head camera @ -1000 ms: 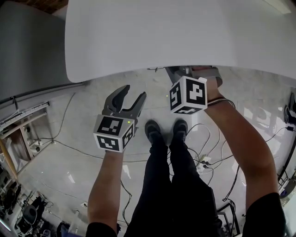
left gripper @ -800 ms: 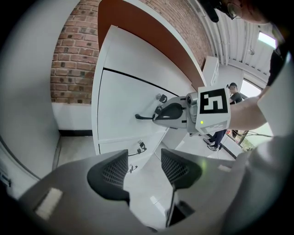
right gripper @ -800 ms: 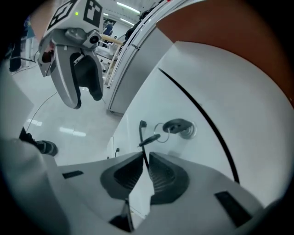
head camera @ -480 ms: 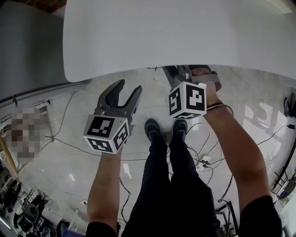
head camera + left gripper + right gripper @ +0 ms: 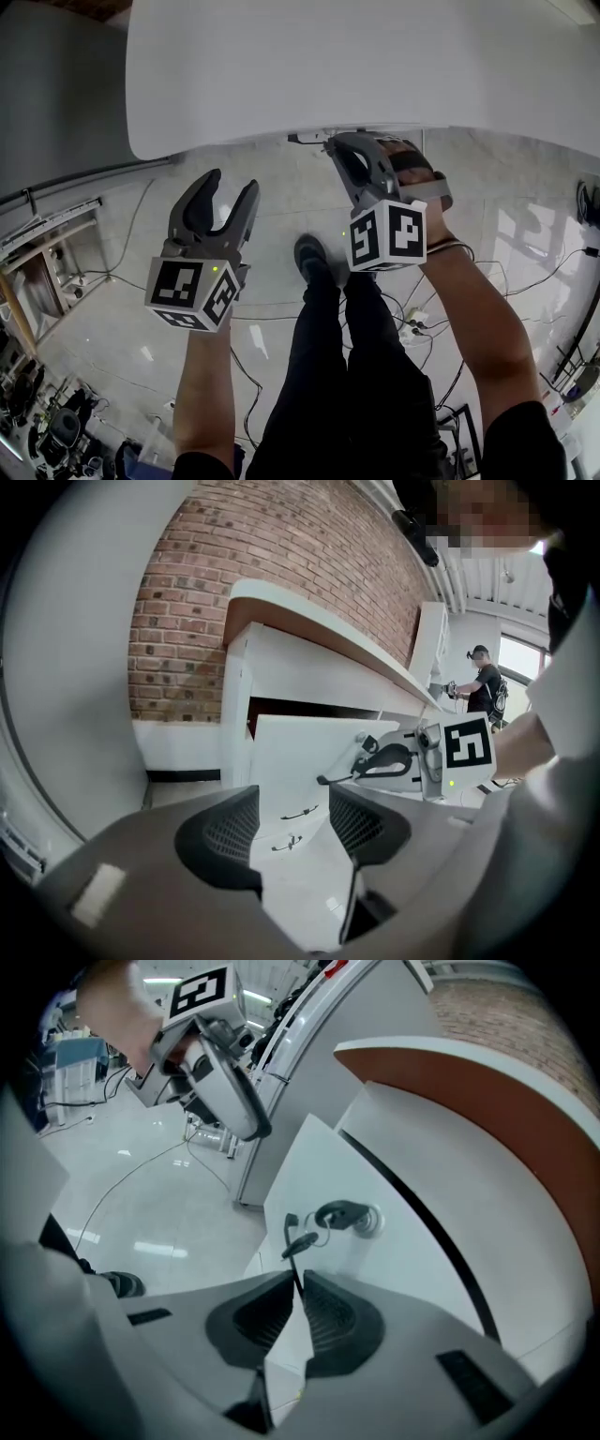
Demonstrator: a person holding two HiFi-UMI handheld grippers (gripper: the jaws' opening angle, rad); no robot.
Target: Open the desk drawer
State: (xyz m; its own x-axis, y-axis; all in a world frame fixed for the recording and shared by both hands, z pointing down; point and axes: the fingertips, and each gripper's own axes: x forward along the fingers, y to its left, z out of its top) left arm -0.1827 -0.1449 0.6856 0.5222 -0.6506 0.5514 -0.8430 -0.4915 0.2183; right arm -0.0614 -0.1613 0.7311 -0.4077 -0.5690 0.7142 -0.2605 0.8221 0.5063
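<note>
Under the desk (image 5: 375, 66) edge, the right hand-held gripper (image 5: 298, 1288) clamps the key (image 5: 298, 1243) hanging from the lock (image 5: 361, 1218) of the drawer (image 5: 328, 1171), evidently as a pull handle, while the left hand-held gripper (image 5: 230, 185) hovers wide and empty.

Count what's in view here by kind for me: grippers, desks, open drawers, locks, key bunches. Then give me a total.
Grippers: 2 (left gripper, right gripper)
Desk: 1
Open drawer: 1
Lock: 1
Key bunch: 1
Total: 6
</note>
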